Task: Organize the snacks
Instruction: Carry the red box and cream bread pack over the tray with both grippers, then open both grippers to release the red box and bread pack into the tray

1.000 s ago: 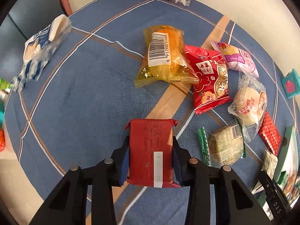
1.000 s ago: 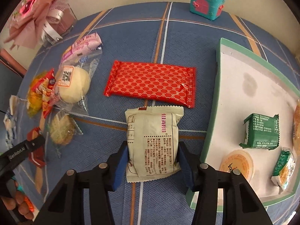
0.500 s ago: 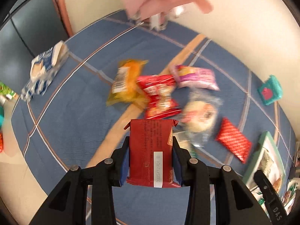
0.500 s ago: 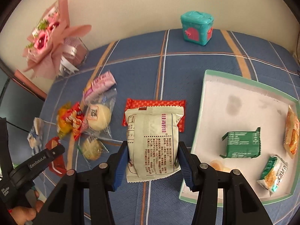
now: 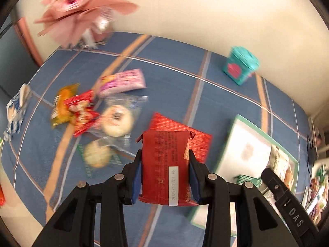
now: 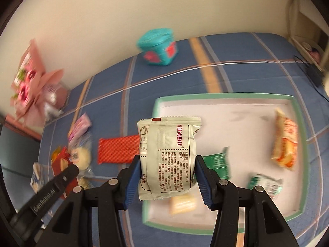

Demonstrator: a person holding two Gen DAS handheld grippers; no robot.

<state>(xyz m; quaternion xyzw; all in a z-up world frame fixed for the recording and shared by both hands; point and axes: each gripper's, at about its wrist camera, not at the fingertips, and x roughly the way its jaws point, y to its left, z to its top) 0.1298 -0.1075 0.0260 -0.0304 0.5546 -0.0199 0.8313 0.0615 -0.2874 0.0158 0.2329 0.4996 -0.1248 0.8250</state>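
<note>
The left hand-held gripper is clamped on a dark red snack packet with fine print and a white date strip, held upright above the blue striped surface. The right hand-held gripper grips a cream packet with red lettering, held over the near left corner of the green-rimmed tray. Ahead and left of the left hand-held gripper lies a loose cluster of snacks, blurred so that their labels cannot be read. Inside the tray, an orange packet and green ones are smeared by motion; one green packet is partly hidden behind the right fingers.
</note>
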